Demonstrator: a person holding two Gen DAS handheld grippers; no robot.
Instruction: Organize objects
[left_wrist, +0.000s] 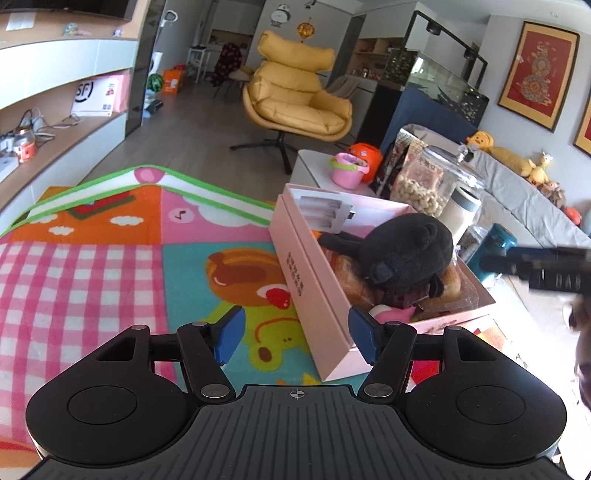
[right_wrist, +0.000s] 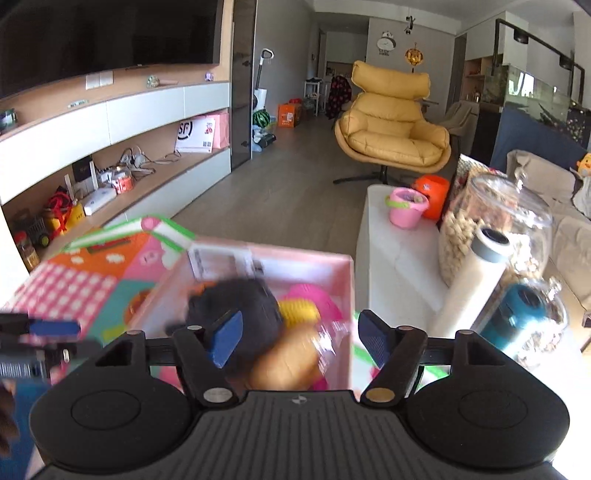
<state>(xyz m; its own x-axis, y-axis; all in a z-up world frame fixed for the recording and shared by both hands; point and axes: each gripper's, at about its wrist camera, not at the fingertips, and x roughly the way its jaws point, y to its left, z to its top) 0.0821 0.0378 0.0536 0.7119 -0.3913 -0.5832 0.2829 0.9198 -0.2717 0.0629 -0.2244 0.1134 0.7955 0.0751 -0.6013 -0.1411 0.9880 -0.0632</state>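
left gripper (left_wrist: 295, 334) open, black plush (left_wrist: 402, 251) in pink box (left_wrist: 306, 291)

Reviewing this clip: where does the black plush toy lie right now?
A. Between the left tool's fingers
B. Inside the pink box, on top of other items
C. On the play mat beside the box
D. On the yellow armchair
B: the black plush toy rests inside the pink box over the wrapped bread, clear of both tools.

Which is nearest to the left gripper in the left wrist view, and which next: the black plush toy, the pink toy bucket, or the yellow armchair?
From the left gripper:
1. Black plush toy, lying in the pink box just ahead to the right.
2. Pink toy bucket, on the white table beyond the box.
3. Yellow armchair, farthest, across the floor.
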